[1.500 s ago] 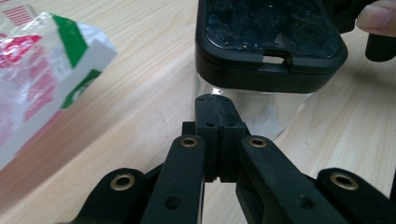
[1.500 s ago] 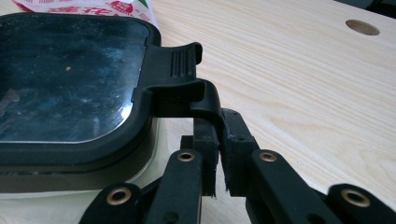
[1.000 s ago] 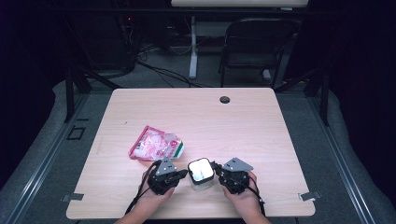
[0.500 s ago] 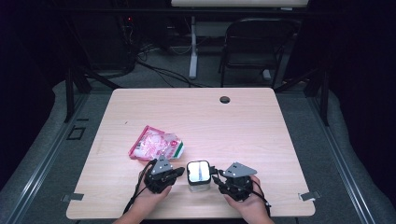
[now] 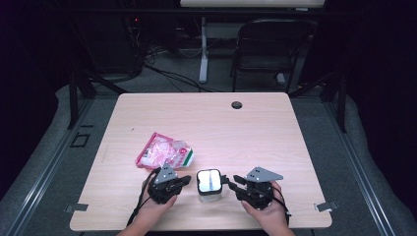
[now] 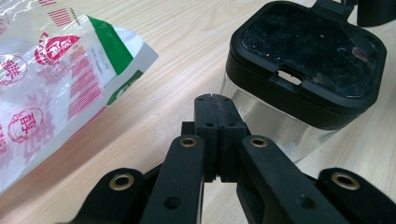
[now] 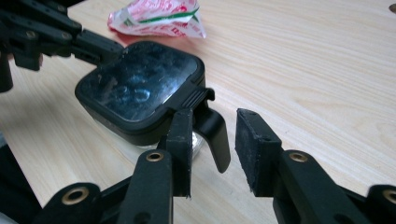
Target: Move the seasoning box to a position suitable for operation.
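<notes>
A clear box with a black lid [image 5: 209,184] stands near the table's front edge, between my two grippers. My left gripper [image 5: 186,180] is shut, with nothing in it. Its tips [image 6: 215,99] rest close against the box's clear wall [image 6: 280,126]. My right gripper [image 7: 215,114] is open at the box's other side. The lid's black latch tab [image 7: 212,133] hangs between its jaws, beside one finger [image 7: 181,149], and is not pinched. Those jaws have just been opening and then closing a little. A pink and white snack bag [image 5: 164,152] lies behind the left gripper.
The wooden table [image 5: 255,132] has a round cable hole [image 5: 237,104] at its far edge. A black chair [image 5: 268,49] and cables stand beyond it on the floor. The person's hands come in over the front edge.
The right gripper's jaws stand wider than a second ago, and it has drawn back a little from the box. The left gripper and the box have kept still.
</notes>
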The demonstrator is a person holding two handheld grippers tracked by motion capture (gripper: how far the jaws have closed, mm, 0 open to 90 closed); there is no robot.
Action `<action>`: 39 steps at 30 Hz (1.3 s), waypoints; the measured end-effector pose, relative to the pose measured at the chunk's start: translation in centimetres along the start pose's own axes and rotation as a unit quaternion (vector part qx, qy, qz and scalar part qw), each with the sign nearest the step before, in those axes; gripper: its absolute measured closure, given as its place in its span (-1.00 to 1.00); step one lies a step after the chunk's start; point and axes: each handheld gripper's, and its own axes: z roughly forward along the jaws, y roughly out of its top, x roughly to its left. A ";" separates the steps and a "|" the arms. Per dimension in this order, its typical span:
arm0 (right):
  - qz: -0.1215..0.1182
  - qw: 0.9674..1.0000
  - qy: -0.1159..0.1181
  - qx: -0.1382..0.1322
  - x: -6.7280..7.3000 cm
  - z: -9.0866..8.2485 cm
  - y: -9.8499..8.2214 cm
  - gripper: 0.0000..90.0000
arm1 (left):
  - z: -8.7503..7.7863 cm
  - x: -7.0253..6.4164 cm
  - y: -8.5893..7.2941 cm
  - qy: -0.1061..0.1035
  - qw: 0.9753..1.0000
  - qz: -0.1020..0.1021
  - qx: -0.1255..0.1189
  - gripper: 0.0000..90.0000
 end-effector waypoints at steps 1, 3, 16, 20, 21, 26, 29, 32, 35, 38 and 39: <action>0.002 1.000 0.000 -0.004 -0.1 0.0 0.0 0.50 | 0.0 0.0 0.0 0.000 1.000 0.000 0.000 1.00; 0.006 1.000 0.001 -0.007 -0.1 -0.1 0.0 0.51 | 0.0 0.0 0.0 -0.006 1.000 0.001 0.001 1.00; -0.010 1.000 -0.014 -0.022 0.4 0.2 1.1 0.81 | -0.1 -0.2 0.2 -0.010 1.000 0.004 -0.002 1.00; -0.009 1.000 -0.010 -0.023 0.6 0.5 1.5 0.83 | -0.3 -0.2 0.2 -0.011 1.000 0.004 -0.004 1.00; -0.009 1.000 -0.008 -0.023 0.6 0.6 1.6 0.83 | -0.3 -0.2 0.2 -0.011 1.000 0.004 -0.004 1.00; -0.014 1.000 -0.009 -0.018 0.9 1.0 1.8 0.86 | -0.4 -0.2 0.3 -0.014 1.000 0.004 -0.005 1.00; -0.013 1.000 -0.012 -0.018 1.0 1.2 1.9 0.86 | -0.5 -0.2 0.3 -0.015 1.000 0.006 -0.004 1.00; -0.014 1.000 -0.012 -0.017 1.0 1.2 1.9 0.87 | -0.6 -0.3 0.3 -0.016 1.000 0.009 -0.006 1.00; -0.011 1.000 -0.012 -0.016 0.9 1.2 1.9 0.86 | -0.6 -0.4 0.3 -0.018 1.000 0.009 -0.007 1.00; -0.011 1.000 -0.013 -0.018 0.9 1.2 1.9 0.86 | -0.7 -0.5 0.4 -0.021 1.000 0.013 -0.007 1.00; -0.010 1.000 -0.014 -0.019 1.0 1.2 1.8 0.86 | -0.8 -0.6 0.4 -0.022 1.000 0.016 -0.006 1.00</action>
